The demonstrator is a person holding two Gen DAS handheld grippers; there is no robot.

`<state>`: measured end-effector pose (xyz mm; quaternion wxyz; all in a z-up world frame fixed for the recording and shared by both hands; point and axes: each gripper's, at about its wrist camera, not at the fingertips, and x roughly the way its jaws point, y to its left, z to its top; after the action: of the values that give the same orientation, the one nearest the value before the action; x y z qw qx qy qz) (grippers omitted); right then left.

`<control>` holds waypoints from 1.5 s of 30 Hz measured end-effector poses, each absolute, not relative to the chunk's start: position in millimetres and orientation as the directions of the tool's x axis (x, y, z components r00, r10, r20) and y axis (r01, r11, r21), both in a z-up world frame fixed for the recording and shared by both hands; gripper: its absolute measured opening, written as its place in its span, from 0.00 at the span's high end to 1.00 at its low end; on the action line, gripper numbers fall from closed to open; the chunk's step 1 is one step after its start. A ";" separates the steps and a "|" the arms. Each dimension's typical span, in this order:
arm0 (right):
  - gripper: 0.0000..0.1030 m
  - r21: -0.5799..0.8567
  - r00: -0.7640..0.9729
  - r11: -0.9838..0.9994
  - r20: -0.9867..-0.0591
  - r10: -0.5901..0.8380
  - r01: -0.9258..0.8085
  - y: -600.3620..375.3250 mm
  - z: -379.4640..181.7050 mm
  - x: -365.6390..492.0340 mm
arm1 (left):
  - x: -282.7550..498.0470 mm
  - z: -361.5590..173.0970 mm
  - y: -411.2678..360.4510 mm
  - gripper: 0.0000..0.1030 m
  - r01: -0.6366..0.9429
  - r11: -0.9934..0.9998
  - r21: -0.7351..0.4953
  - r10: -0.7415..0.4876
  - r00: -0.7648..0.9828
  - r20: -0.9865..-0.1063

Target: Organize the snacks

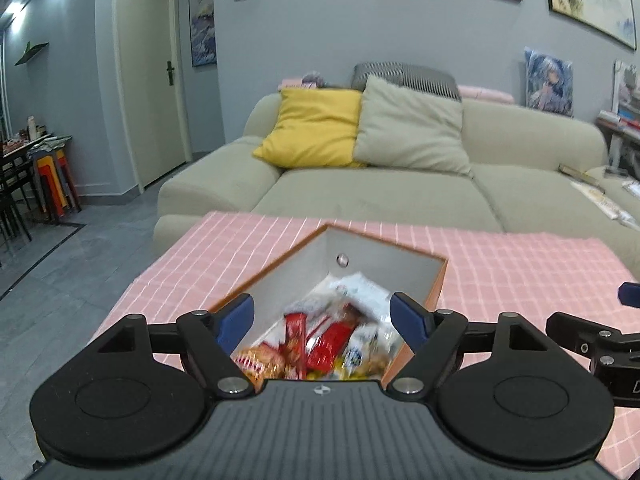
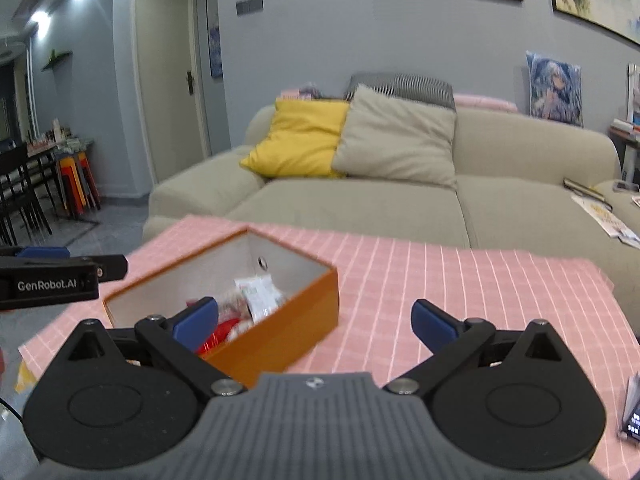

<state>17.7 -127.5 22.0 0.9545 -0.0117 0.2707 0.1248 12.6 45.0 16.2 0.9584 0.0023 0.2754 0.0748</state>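
An orange box [image 1: 436,284] with a white inside stands on the pink checked tablecloth [image 1: 520,272]. It holds several snack packets [image 1: 328,340], red, white and yellow. My left gripper [image 1: 322,314] is open and empty, just above the box's near end. In the right wrist view the same box [image 2: 280,328] sits left of centre with snack packets [image 2: 256,296] inside. My right gripper [image 2: 316,320] is open and empty, over the box's near right corner. The left gripper's side [image 2: 60,276] shows at the left edge there.
A beige sofa [image 1: 380,196] with a yellow cushion [image 1: 316,128] and a grey cushion [image 1: 412,128] stands behind the table. A phone [image 2: 634,420] lies at the table's right edge. Stools and a dining table [image 1: 36,160] stand far left.
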 end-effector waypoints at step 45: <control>0.04 0.007 0.765 0.971 -0.615 0.192 -0.238 -114.9 -7.9 31.9 | 15.3 -12.1 44.0 0.12 -0.131 0.990 0.058 0.137 0.735 -0.664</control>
<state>31.9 -114.9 -7.9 0.9387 -0.0359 0.3231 0.1145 15.3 44.0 -12.1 0.9315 0.0039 0.3565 0.0719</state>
